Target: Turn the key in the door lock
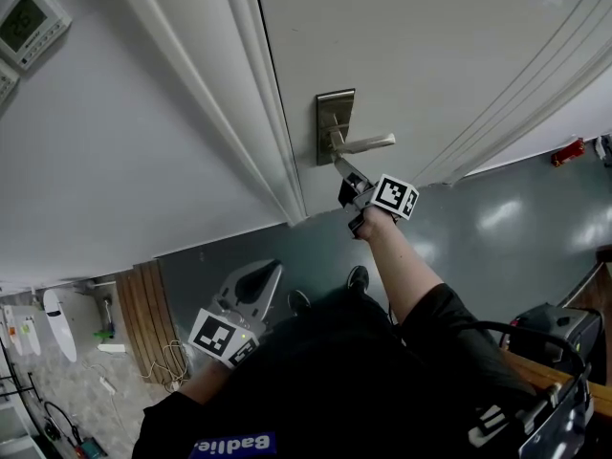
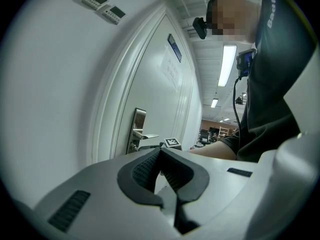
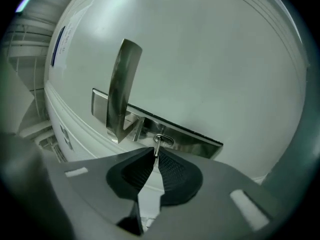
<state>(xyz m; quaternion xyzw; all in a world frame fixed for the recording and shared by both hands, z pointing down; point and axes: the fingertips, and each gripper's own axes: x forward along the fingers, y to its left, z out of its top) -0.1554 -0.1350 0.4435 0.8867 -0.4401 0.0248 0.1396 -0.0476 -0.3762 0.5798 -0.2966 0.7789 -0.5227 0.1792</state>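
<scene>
The right gripper [image 3: 154, 155] pinches the key [image 3: 157, 146], which sits in the lock [image 3: 164, 140] on the metal plate [image 3: 200, 141] beside the handle [image 3: 122, 84]; the left gripper [image 2: 160, 153], well apart, is pressed together and empty

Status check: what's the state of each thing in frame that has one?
Door: shut in its frame.
Handle: level, not pressed.
Key: in the lock.
Right tongs: shut on key.
Left tongs: shut, empty, away from door.
</scene>
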